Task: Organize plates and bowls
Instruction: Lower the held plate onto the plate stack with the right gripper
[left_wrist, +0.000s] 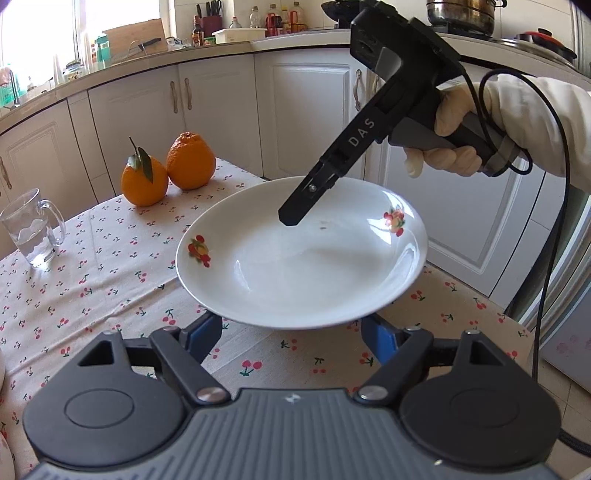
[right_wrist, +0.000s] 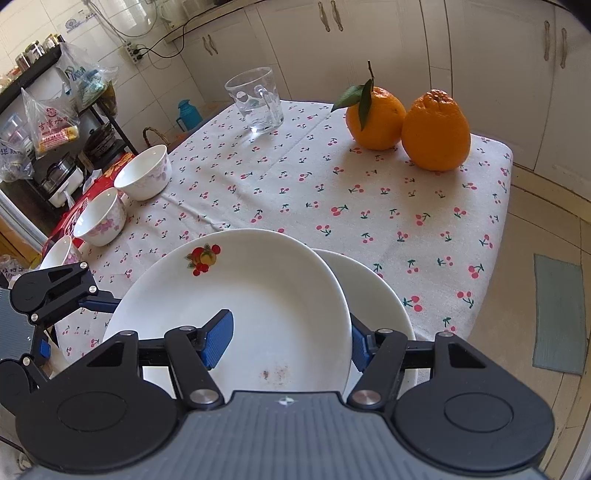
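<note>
A white plate (left_wrist: 295, 266) with fruit decals hangs tilted above the cherry-print tablecloth (left_wrist: 92, 266). My right gripper (right_wrist: 288, 343) is shut on the plate (right_wrist: 240, 295): one blue pad lies inside it, the other outside its rim. In the left wrist view, the right gripper (left_wrist: 291, 216) comes down from the upper right in a gloved hand. A second white plate (right_wrist: 373, 291) lies partly hidden beneath the first. My left gripper (left_wrist: 291, 332) is open, its tips hidden under the held plate's near rim. At the left edge of the right wrist view is the left gripper (right_wrist: 74, 325). Three white bowls (right_wrist: 144, 173) (right_wrist: 99, 218) (right_wrist: 61, 251) stand along the table's left side.
Two oranges (right_wrist: 375, 118) (right_wrist: 436, 133) and a glass mug (right_wrist: 258, 99) with some water stand at the far side of the table. White kitchen cabinets (left_wrist: 306, 110) run behind it. A cluttered black shelf (right_wrist: 55, 122) stands past the bowls. The table's right edge (right_wrist: 506, 206) drops to a tiled floor.
</note>
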